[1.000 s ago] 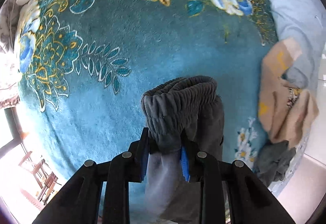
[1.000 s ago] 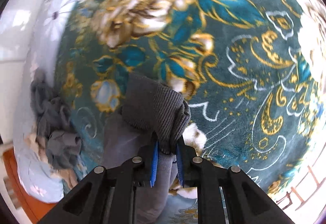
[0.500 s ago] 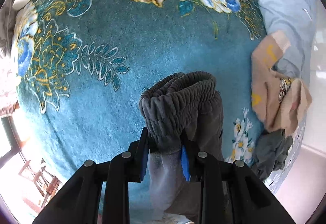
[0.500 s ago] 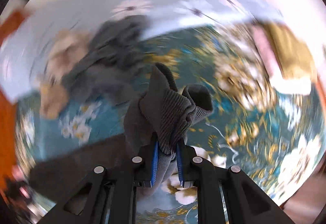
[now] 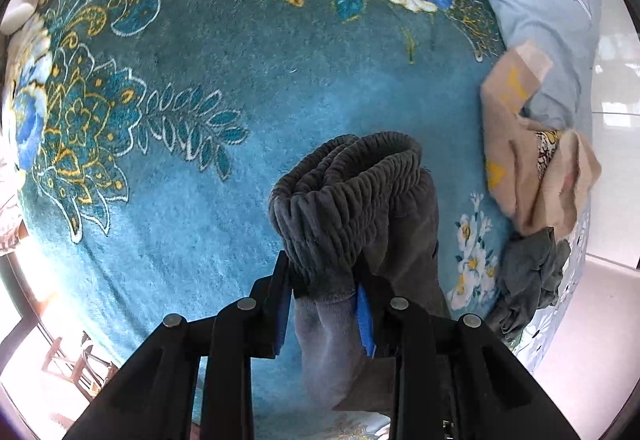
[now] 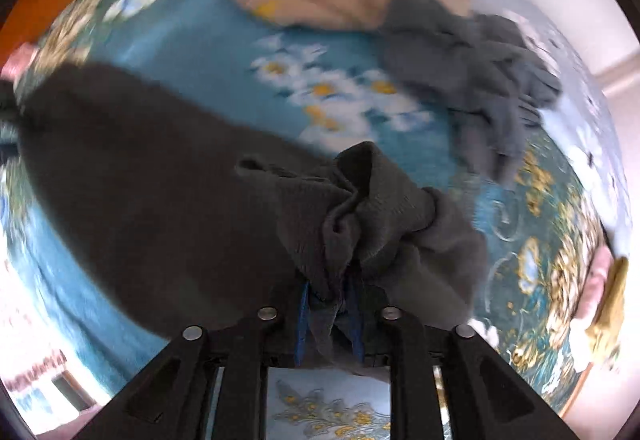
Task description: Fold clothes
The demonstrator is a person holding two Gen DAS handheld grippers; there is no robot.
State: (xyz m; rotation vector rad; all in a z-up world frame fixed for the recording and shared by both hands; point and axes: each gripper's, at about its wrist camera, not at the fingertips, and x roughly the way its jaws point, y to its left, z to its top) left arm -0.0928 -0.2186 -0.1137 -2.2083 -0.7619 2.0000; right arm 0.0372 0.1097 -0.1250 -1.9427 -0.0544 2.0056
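On the blanket (image 5: 200,240), the trousers (image 5: 360,208) lie left of two crumpled garments (image 5: 536,168).

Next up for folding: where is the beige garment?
In the left wrist view the beige garment lies crumpled at the blanket's right edge, above a grey pile, right of the held pants.

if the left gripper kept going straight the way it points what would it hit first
The left gripper already pinches the grey trousers at the waistband, so that bunched cloth comes first; past it, probably the teal flowered blanket, though depth is unclear.
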